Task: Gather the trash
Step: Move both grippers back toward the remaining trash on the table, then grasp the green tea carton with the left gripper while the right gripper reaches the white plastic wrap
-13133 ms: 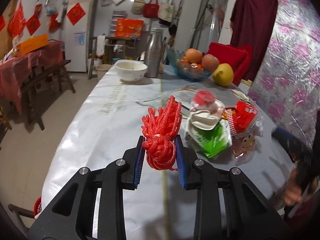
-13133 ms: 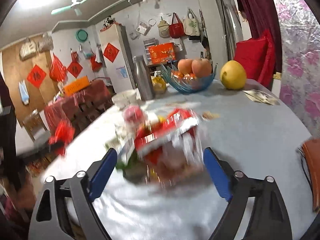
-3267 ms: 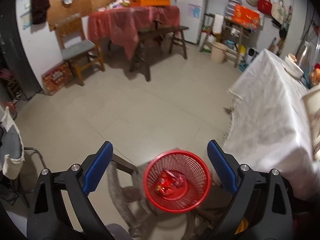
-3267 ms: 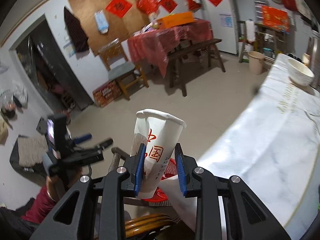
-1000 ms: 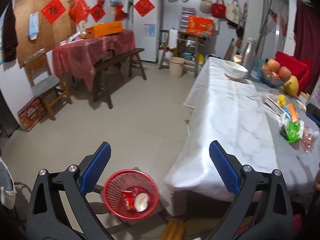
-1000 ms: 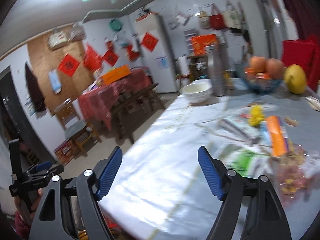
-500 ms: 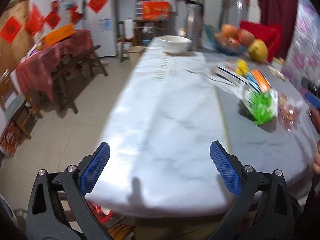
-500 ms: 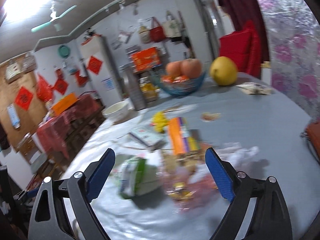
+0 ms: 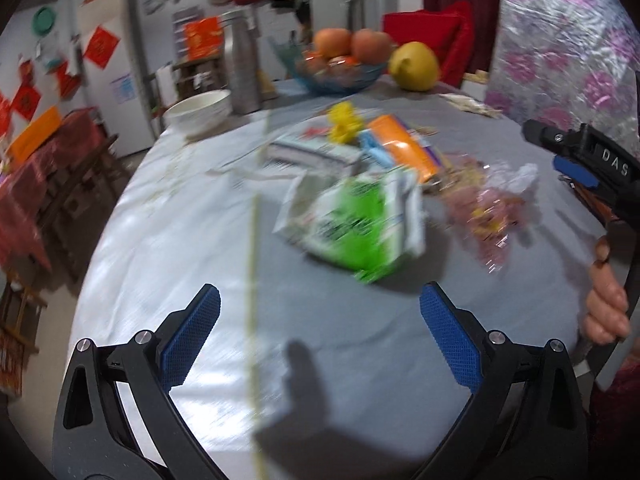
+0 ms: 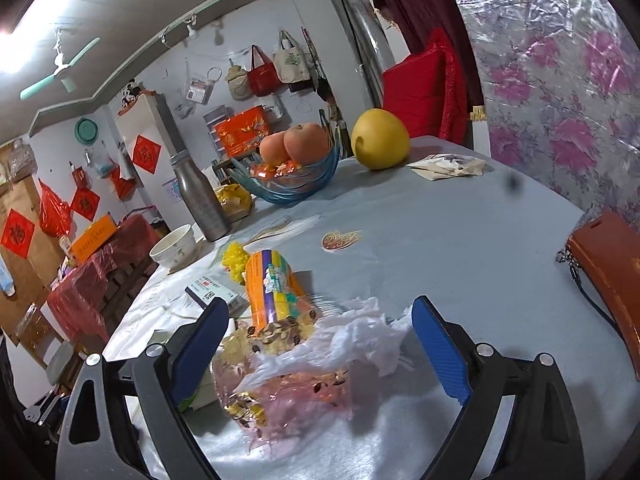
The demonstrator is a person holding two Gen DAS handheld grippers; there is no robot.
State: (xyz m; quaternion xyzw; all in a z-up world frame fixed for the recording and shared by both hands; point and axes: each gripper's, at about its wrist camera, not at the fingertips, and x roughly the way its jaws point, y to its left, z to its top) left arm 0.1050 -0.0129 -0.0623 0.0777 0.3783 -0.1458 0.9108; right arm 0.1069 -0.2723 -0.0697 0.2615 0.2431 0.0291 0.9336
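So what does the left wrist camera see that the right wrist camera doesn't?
Only the left wrist view shows the green packet clearly, and the hand holding the right gripper. Only the right wrist view shows the ceiling fan and the brown purse. Both show the table, fruit bowl, white bowl, orange packet, pink bag, and open blue-padded jaws: left gripper, right gripper.

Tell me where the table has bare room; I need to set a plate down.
Bare cloth lies between the pink plastic bag, pomelo and brown purse; also left of the green packet. Crowded: around the orange packet.
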